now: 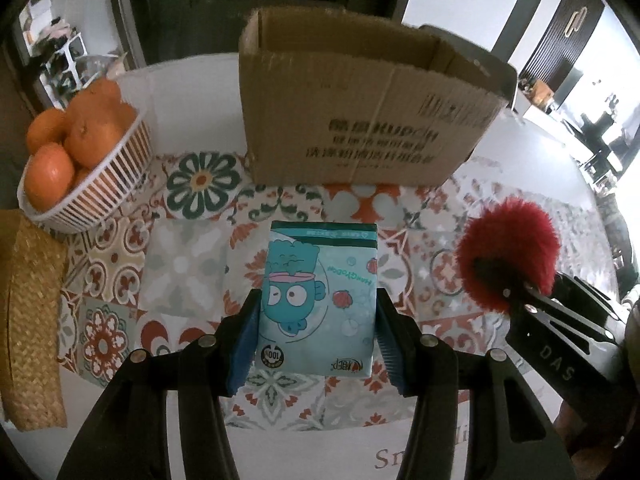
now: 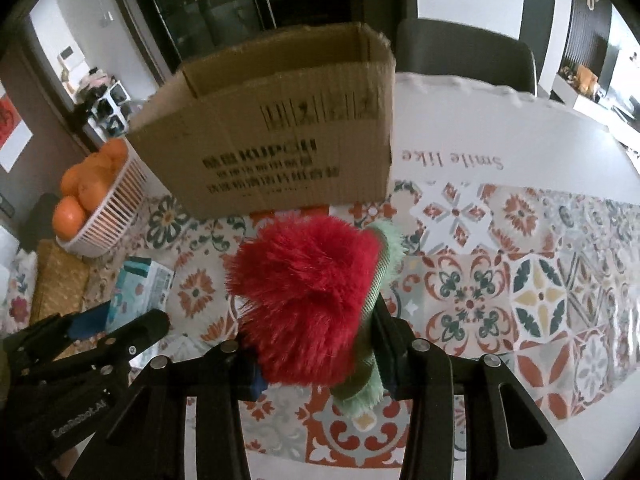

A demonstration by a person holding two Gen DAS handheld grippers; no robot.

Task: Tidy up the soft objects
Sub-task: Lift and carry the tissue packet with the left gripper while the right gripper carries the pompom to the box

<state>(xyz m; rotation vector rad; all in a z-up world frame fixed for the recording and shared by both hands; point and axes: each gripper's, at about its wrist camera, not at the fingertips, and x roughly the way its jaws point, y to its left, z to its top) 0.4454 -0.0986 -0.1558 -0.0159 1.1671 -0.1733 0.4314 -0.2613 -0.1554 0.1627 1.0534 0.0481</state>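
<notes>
My left gripper is shut on a light blue tissue pack with a cartoon fish, held above the patterned tablecloth. My right gripper is shut on a red fluffy plush with a green trim; it also shows at the right of the left wrist view. An open cardboard box stands behind both, also seen in the right wrist view. The left gripper and tissue pack appear at the lower left of the right wrist view.
A white basket of oranges stands at the left beside the box, also in the right wrist view. A woven straw mat lies at the left edge. A dark chair stands behind the table.
</notes>
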